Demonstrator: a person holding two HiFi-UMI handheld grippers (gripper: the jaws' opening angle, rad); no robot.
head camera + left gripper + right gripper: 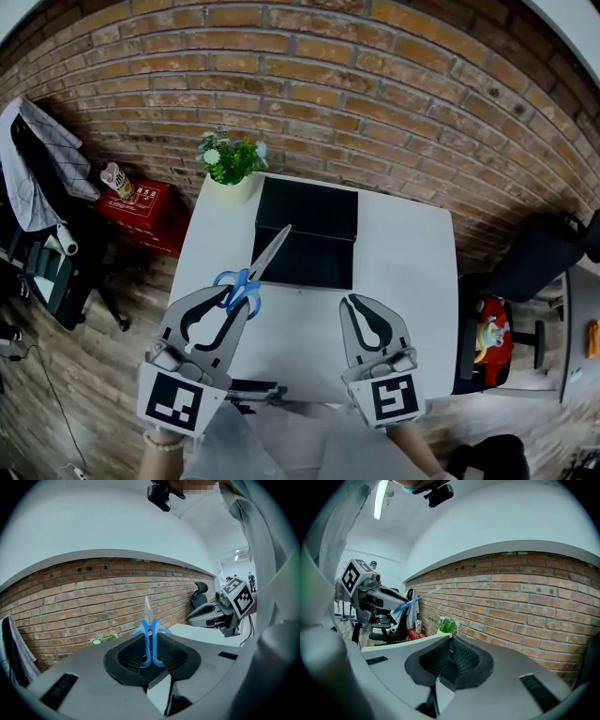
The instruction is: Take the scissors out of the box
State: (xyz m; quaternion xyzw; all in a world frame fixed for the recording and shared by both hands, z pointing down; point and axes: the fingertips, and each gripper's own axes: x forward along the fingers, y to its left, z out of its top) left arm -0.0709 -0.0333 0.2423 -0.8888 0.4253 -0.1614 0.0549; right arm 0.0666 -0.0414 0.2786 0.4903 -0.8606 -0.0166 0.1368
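Note:
Blue-handled scissors (246,281) are clamped by their handles in my left gripper (236,292), held above the white table (403,272). Their metal blades point up and right, toward the open black box (307,232) at the table's far side. In the left gripper view the scissors (150,637) stand upright between the ribbed pads (171,654), blade tip toward the brick wall. My right gripper (352,302) hovers over the table on the right, shut with nothing in it. In the right gripper view its jaws (450,644) meet, and the left gripper (370,597) with the scissors (405,604) shows at left.
A potted plant (230,161) stands on the table's far left corner beside the box. A red case (141,202) and an office chair (47,262) are on the floor at left. Another chair (534,262) is at right. A brick wall runs behind.

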